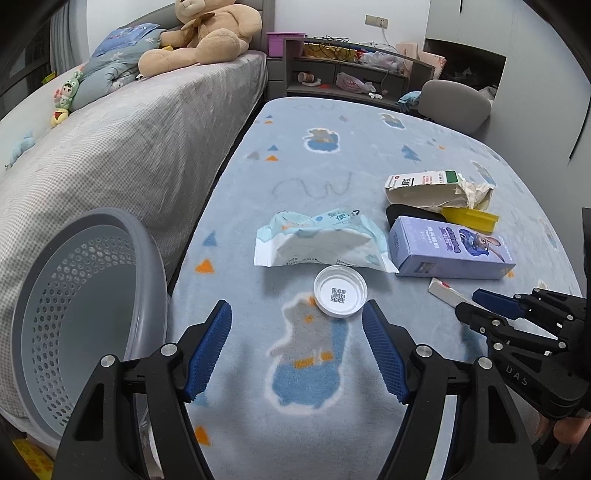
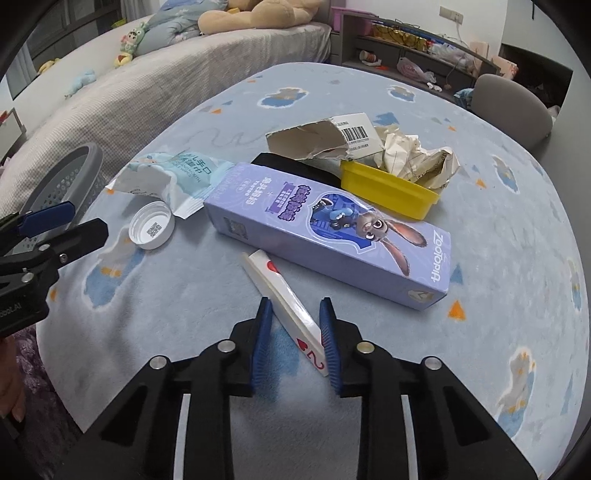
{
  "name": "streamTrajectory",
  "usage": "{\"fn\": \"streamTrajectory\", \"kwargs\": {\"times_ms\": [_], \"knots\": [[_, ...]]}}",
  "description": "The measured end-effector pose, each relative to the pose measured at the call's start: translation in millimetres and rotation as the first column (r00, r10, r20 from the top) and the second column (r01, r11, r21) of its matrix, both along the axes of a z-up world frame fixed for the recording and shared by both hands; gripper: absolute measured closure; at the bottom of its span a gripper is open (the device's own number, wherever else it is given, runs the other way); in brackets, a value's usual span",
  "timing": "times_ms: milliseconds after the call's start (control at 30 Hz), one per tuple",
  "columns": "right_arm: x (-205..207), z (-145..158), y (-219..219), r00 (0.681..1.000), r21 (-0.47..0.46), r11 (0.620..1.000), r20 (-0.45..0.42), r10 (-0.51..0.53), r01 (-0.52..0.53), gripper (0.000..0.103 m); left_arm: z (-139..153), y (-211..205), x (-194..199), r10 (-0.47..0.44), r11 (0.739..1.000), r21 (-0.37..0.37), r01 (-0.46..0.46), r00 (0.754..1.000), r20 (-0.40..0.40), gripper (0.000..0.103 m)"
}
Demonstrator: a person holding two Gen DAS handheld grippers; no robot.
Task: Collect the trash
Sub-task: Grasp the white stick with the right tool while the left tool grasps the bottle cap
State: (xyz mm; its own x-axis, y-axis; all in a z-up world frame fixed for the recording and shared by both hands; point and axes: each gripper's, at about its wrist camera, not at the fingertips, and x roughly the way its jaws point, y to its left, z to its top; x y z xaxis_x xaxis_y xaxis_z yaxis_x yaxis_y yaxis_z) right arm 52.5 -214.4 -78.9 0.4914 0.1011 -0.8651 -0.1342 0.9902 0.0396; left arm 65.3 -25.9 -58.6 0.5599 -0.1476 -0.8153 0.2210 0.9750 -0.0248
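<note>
Trash lies on a blue patterned blanket: a white lid with a QR code, a crumpled wipes packet, a purple Zootopia box, a torn carton, a yellow tray with crumpled paper, and a folded playing card. My left gripper is open and empty, just short of the lid. My right gripper has its jaws around the card, narrowly apart; it also shows in the left wrist view. A grey perforated basket stands to the left.
A grey bed with a teddy bear and soft toys runs along the left. A cluttered shelf unit and a grey chair stand behind the blanket-covered surface.
</note>
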Motion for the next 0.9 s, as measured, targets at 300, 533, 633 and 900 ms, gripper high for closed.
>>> {"fn": "streamTrajectory", "kwargs": {"times_ms": [300,533,633,900], "knots": [[-14.0,19.0,-2.2,1.000,0.117,0.993,0.018,-0.003,0.001,0.086,-4.6,1.2,2.3,-0.001,1.000,-0.025,0.000,1.000,-0.019,0.033],[-21.8,34.0,-10.5,0.999,0.184,0.983,0.041,-0.020,0.012,0.086,-16.1,-16.2,3.2,-0.029,1.000,-0.006,0.029,0.999,-0.039,0.033],[-21.8,37.1,-16.1,0.998,0.205,0.979,0.044,-0.034,0.024,0.086,-21.3,-22.3,8.4,-0.022,1.000,-0.006,0.022,0.999,-0.049,0.033],[-21.6,42.2,-28.0,0.997,0.249,0.967,0.048,-0.057,0.044,0.086,-35.2,-37.3,24.8,0.005,1.000,0.021,-0.004,0.999,-0.053,0.033]]}}
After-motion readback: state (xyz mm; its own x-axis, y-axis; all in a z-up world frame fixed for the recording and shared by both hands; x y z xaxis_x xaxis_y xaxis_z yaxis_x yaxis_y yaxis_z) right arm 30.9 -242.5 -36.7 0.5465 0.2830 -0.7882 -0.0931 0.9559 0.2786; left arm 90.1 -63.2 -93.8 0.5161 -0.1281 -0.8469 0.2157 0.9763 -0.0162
